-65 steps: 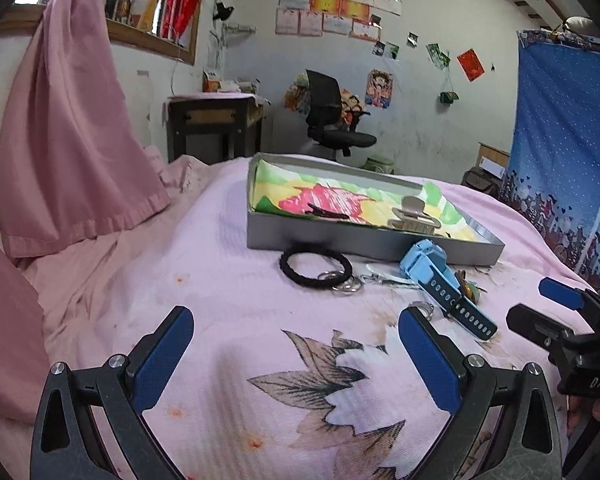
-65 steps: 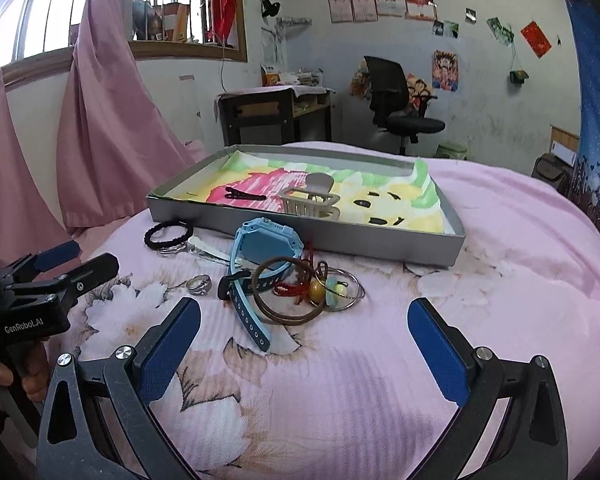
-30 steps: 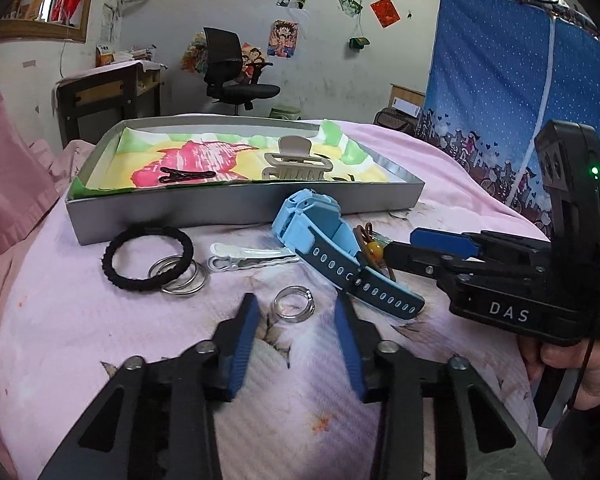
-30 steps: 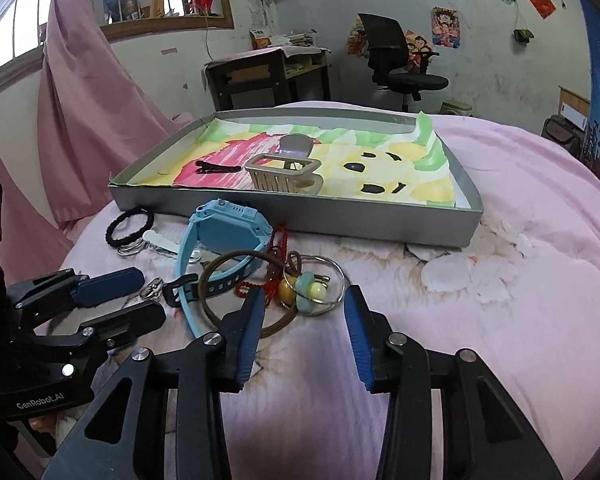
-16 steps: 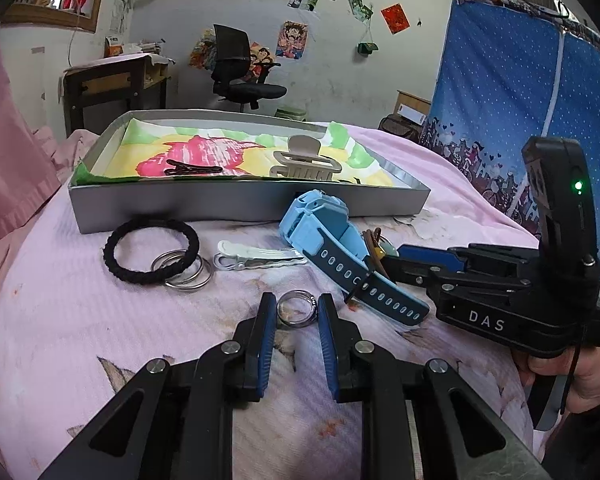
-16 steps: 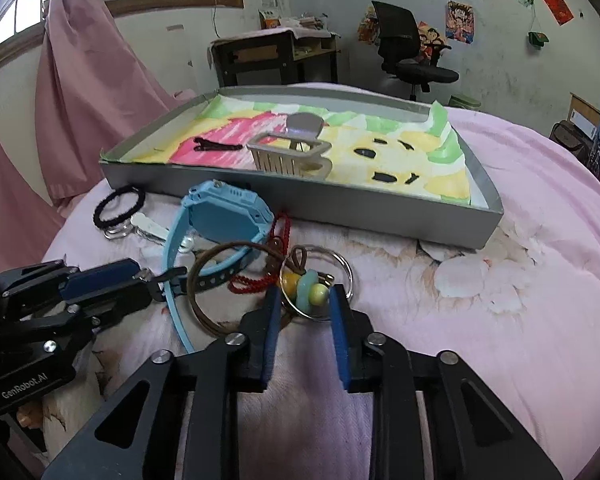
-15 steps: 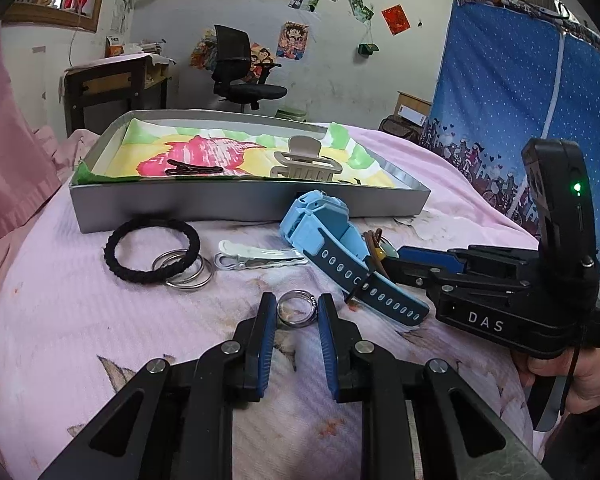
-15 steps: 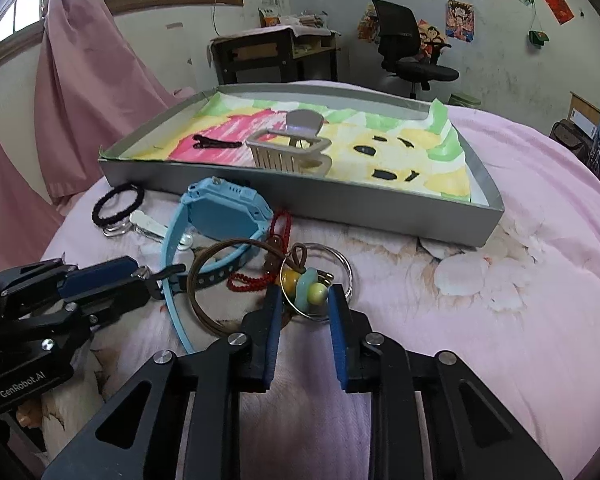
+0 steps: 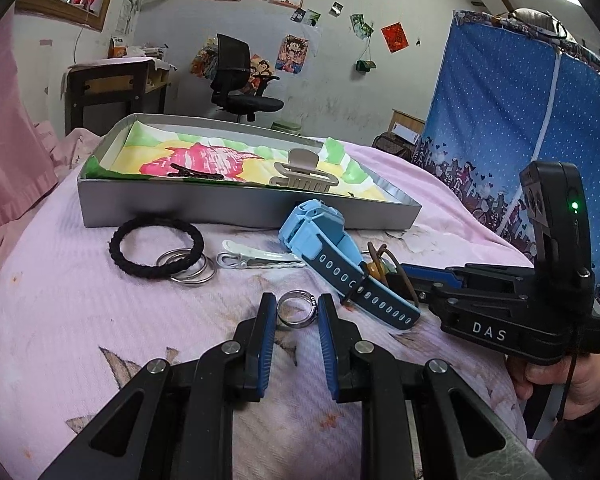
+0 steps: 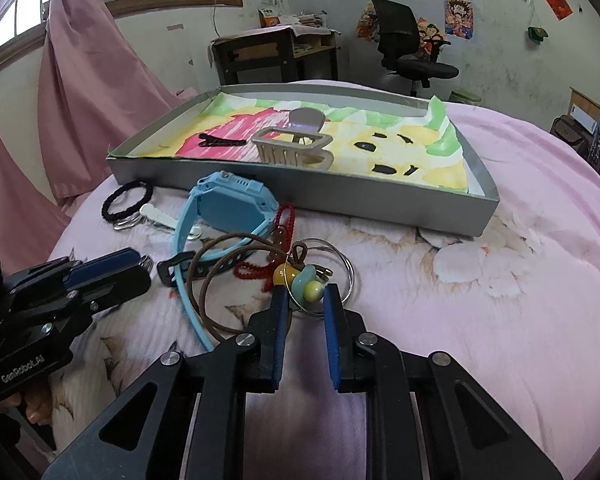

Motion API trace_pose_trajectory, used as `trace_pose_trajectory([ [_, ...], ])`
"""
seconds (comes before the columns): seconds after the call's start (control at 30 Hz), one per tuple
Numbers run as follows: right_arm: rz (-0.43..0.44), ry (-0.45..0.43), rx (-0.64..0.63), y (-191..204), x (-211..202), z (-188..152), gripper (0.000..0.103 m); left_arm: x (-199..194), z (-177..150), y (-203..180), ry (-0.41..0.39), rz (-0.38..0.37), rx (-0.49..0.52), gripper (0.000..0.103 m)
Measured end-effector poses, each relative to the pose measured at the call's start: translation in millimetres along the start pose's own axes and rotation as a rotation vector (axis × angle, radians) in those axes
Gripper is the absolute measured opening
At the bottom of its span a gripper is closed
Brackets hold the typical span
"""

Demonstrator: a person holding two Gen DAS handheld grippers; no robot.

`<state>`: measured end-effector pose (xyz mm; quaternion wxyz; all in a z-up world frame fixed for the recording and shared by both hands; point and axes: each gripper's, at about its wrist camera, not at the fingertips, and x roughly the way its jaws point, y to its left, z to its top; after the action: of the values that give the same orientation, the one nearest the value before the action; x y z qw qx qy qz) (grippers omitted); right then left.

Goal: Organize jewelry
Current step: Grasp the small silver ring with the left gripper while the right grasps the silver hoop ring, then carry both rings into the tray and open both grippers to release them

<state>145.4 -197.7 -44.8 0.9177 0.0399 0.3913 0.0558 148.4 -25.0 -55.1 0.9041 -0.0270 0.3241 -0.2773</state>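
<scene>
A silver ring (image 9: pixel 296 320) lies on the pink floral bedspread, and my left gripper (image 9: pixel 296 306) is shut on it, a blue pad against each side. In the right wrist view my right gripper (image 10: pixel 306 296) has its jaws closing on a wire hoop with yellow and green beads (image 10: pixel 312 289); the pads touch the beads. A blue watch (image 9: pixel 320 232) lies just beyond both grippers. Behind it stands the grey tray (image 9: pixel 240 210), lined with a painted sheet and holding a beige claw clip (image 9: pixel 304 172) and a black hairpin (image 9: pixel 196 172).
Left of the watch lie a black hair tie (image 9: pixel 156 221), joined key rings (image 9: pixel 196 278) and a white clip (image 9: pixel 256 258). A brown loop (image 10: pixel 204 300) and a red bead string (image 10: pixel 284 216) are tangled by the hoop. A desk and an office chair stand far behind.
Both grippers came down to the bedspread and narrowed from wide open. The left closed around the silver ring, the right around the beaded hoop. In the last half second little moved.
</scene>
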Motion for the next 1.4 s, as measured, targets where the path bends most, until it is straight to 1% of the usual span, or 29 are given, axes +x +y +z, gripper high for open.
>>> trace_pose_trajectory([
  [0.23, 0.005, 0.017, -0.031, 4, 0, -4, 0.017, 0, 0, 0, 0.0, 0.0, 0.0, 0.02],
  [0.53, 0.007, 0.035, -0.024, 1, -2, -7, 0.017, 0, 0, 0, 0.0, 0.001, 0.001, 0.02],
  [0.57, 0.005, 0.033, -0.022, 0, -2, -7, 0.016, 0, 0, 0, 0.0, 0.001, 0.001, 0.02],
  [0.67, 0.001, 0.027, -0.023, 0, -5, -8, 0.008, 0, 0, 0, 0.0, 0.0, 0.0, 0.02],
  [0.7, 0.001, 0.022, -0.019, 0, -6, -7, 0.005, 0, 0, 0, -0.001, 0.0, 0.0, 0.02],
  [0.8, 0.004, 0.008, -0.003, -3, -10, -6, 0.002, 0, 0, 0, 0.0, 0.001, 0.001, 0.02],
  [1.03, 0.019, -0.035, 0.023, -6, -19, -5, 0.002, -1, 0, 0, -0.011, 0.001, 0.005, 0.02],
  [1.2, 0.021, -0.118, 0.032, -9, -36, 0, 0.002, -8, -1, -7, -0.042, 0.007, 0.032, 0.02],
  [1.4, 0.021, -0.203, 0.01, -5, -51, 6, 0.002, -19, 3, -17, -0.087, -0.004, 0.076, 0.02],
])
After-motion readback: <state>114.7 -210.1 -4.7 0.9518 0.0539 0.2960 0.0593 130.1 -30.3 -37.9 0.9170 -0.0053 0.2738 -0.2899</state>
